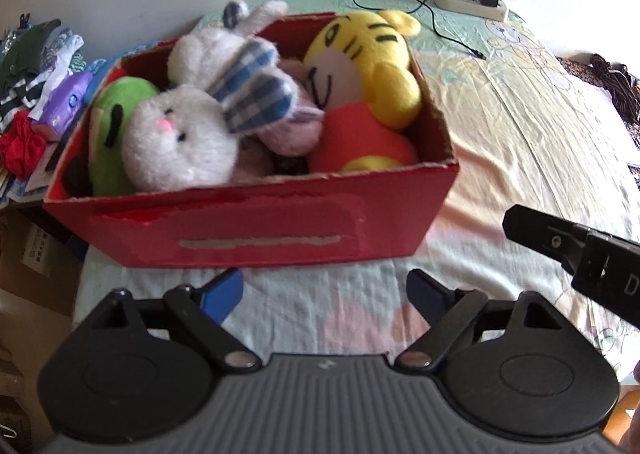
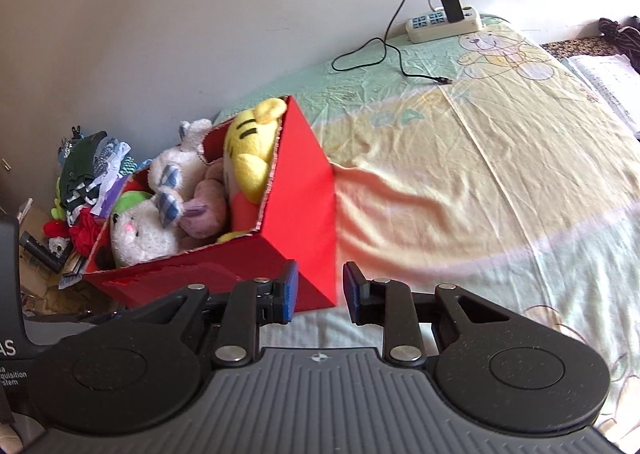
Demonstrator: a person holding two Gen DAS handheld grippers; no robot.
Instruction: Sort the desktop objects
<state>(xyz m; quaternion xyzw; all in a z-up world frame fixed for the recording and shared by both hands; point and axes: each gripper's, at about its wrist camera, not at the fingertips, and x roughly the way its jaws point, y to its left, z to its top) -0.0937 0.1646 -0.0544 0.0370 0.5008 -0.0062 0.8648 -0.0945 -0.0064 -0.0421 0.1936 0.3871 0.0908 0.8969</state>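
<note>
Left gripper [image 1: 322, 294] spread wide and empty, just short of red box [image 1: 256, 230] at 12 o'clock. Right gripper [image 2: 320, 292] parted narrowly, empty, box corner at 11 o'clock. Inside: white rabbit [image 1: 180, 133], yellow tiger [image 1: 360, 65].

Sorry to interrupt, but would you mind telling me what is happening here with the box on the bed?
A person holds two handheld grippers in front of a red cardboard box on a pastel bedsheet. The box holds a yellow tiger plush, a white rabbit plush and a green plush toy. The left gripper is open; the right gripper is partly open. Neither holds anything.
</note>
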